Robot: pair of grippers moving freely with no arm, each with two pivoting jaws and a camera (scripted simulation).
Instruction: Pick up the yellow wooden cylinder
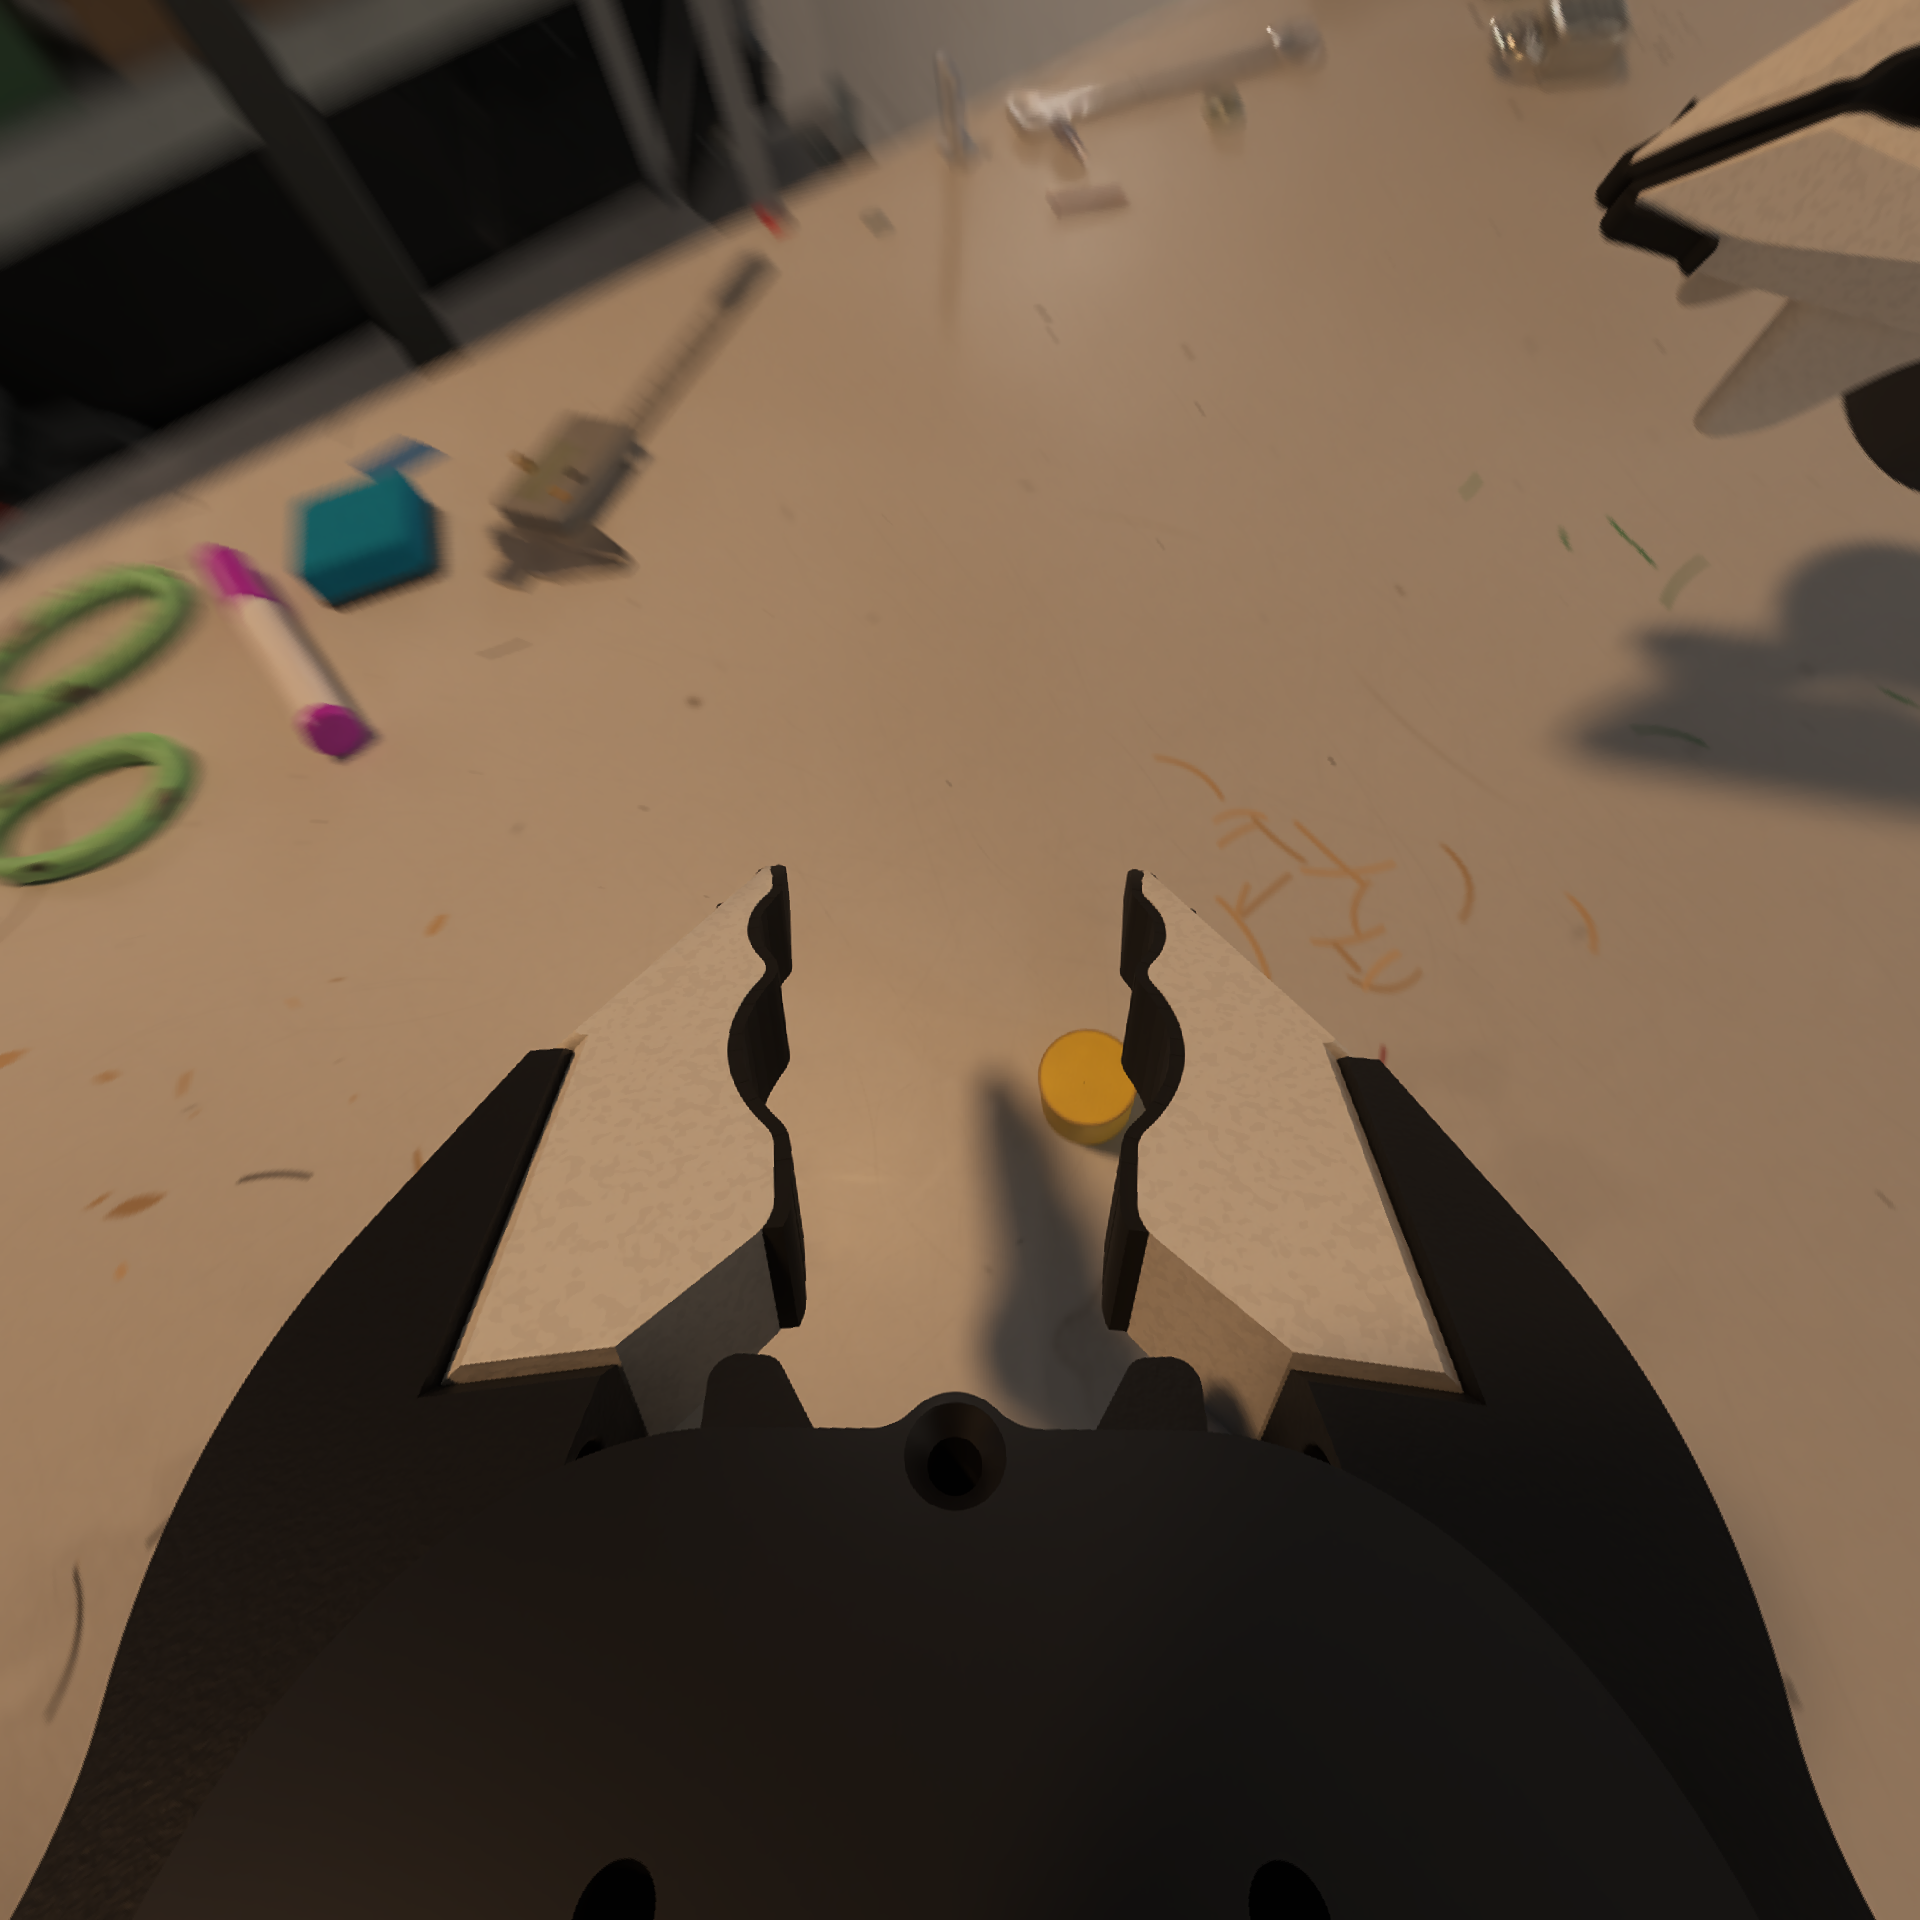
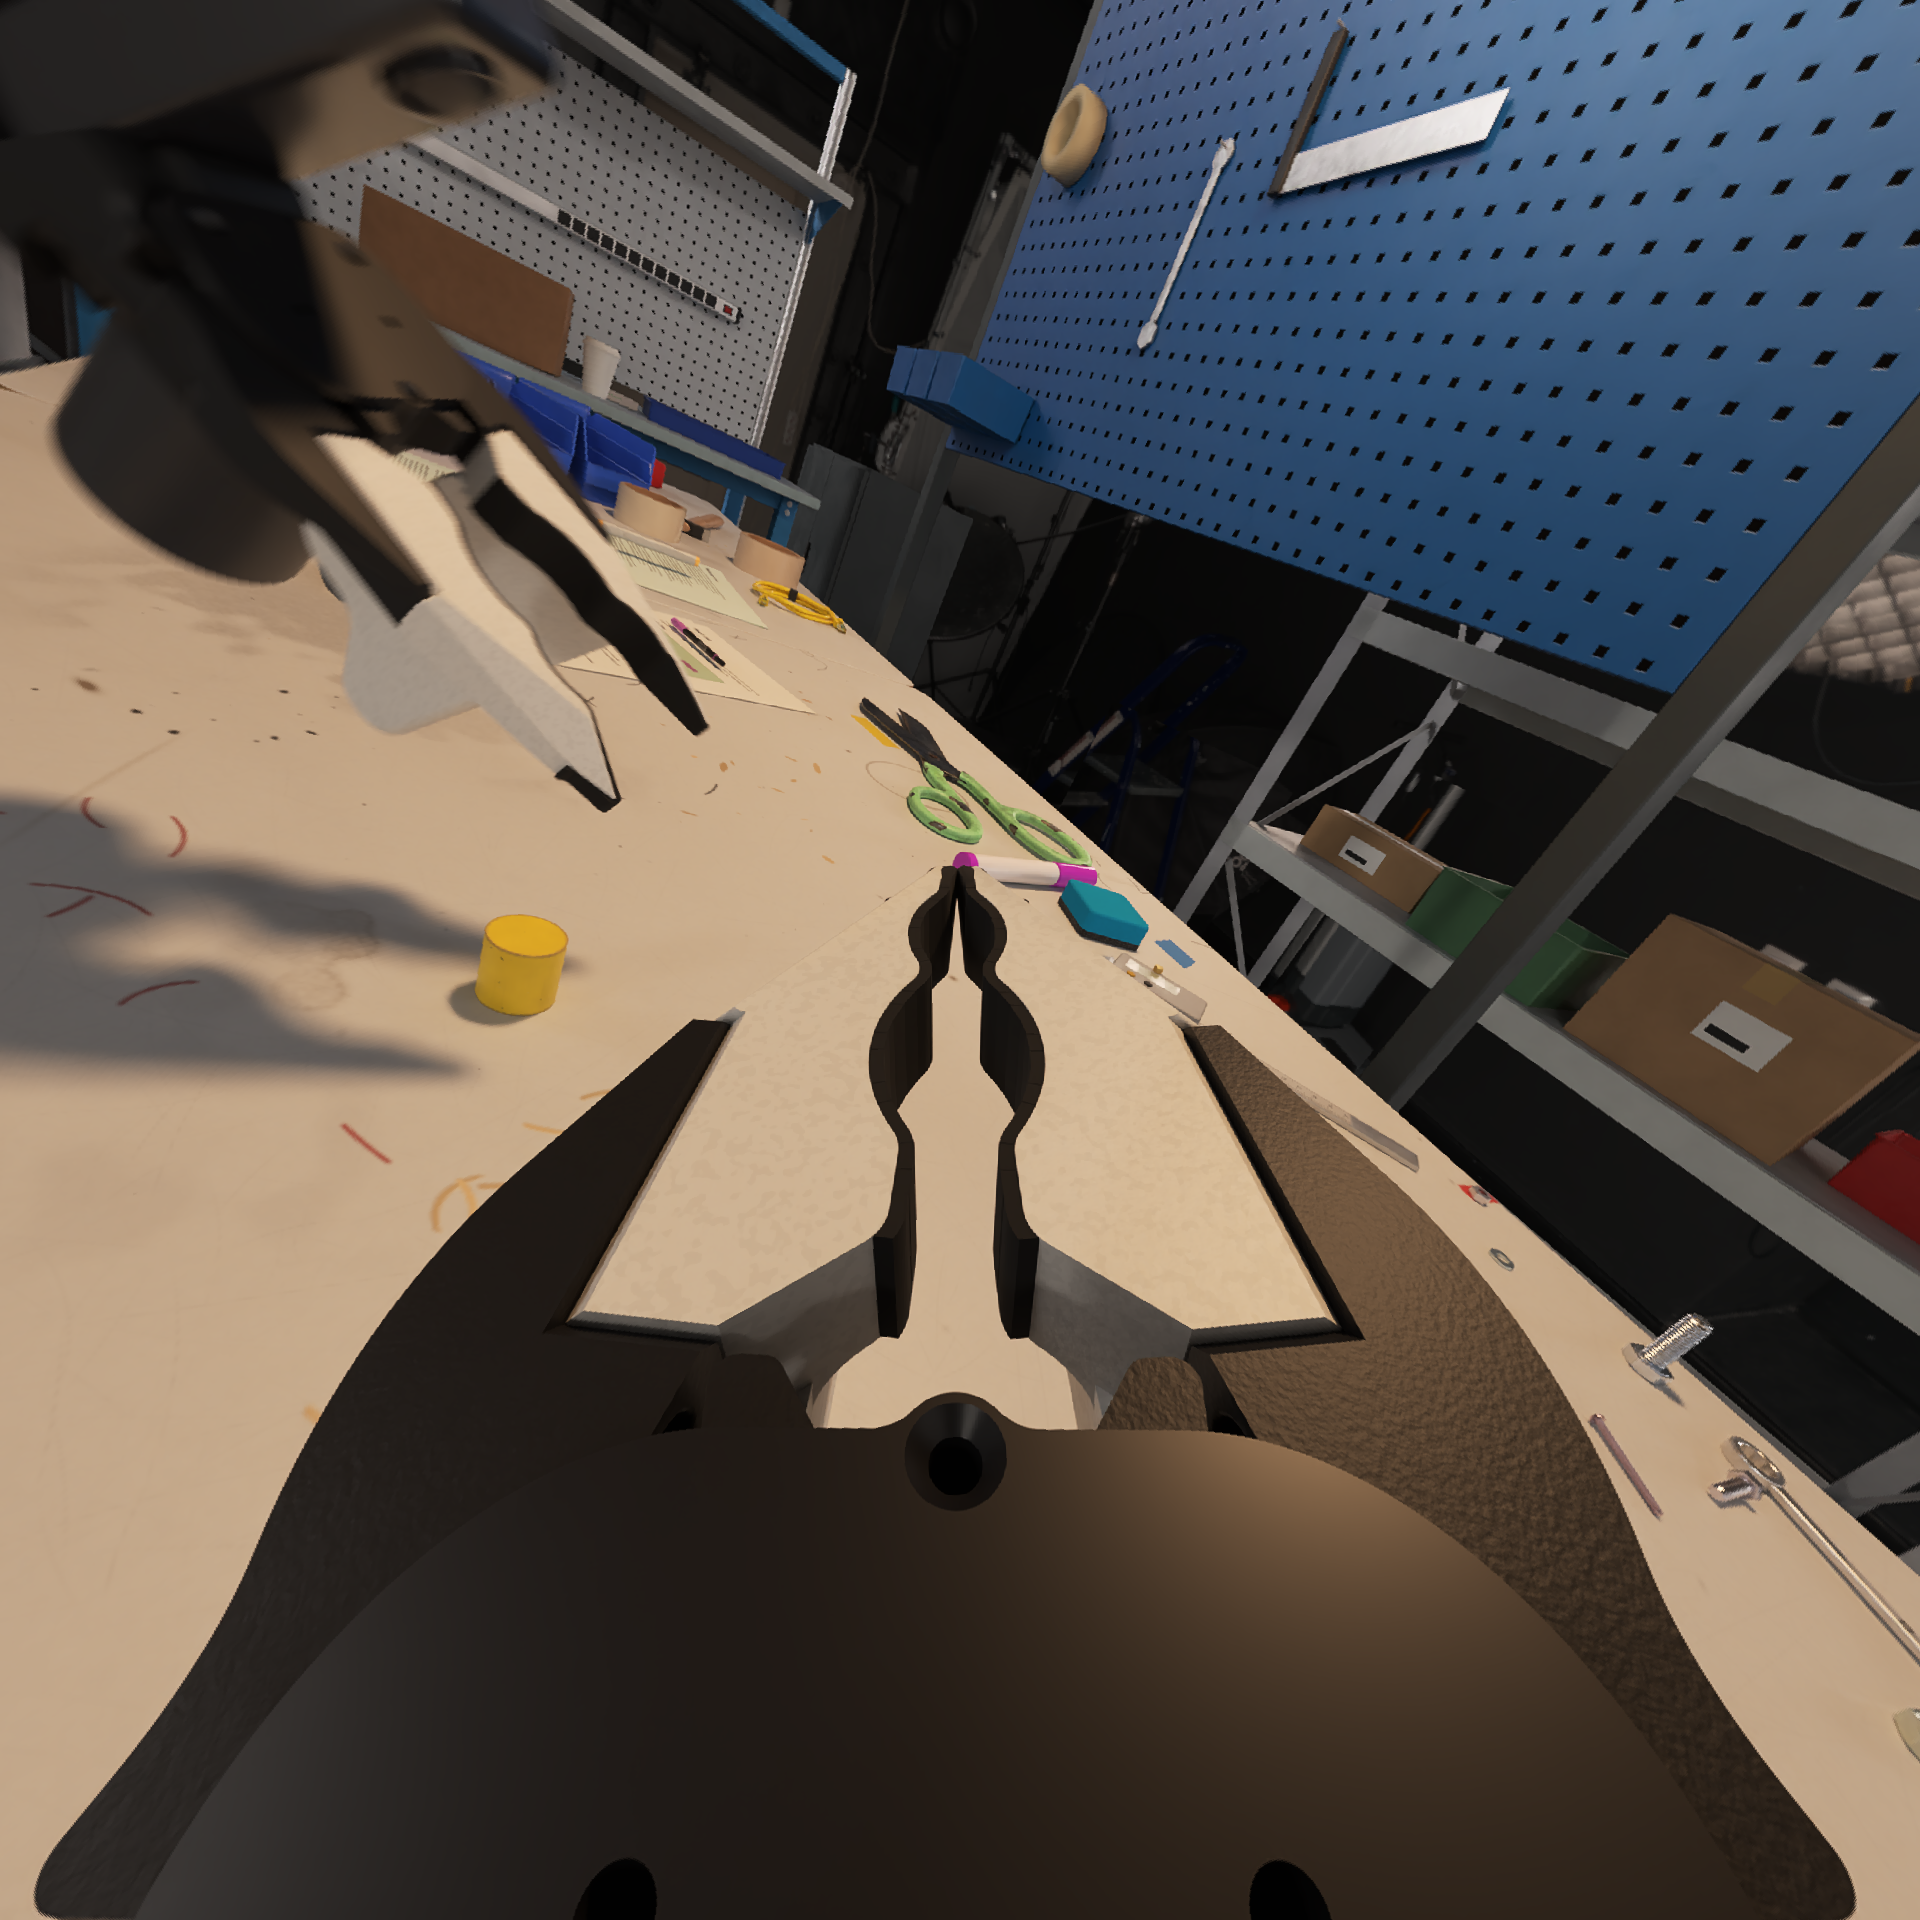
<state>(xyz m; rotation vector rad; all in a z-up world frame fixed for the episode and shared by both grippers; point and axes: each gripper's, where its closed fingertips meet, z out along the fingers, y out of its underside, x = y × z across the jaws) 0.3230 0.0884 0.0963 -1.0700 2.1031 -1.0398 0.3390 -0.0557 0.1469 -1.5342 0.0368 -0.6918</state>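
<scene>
My left tool (image 1: pixel 956 883) hangs open above the bench (image 1: pixel 935 623), the yellow wooden cylinder (image 1: pixel 1081 1081) standing upright below, off toward one finger. My right tool (image 2: pixel 957 878) is closed, empty. Nothing is gripped yet; centring, descending, closing and lifting remain.

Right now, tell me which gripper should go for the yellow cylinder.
Left. The left gripper is open and above the yellow cylinder, which shows between its fingers close to the right one. The right gripper is shut, and the cylinder stands upright on the table off to its left.
</scene>
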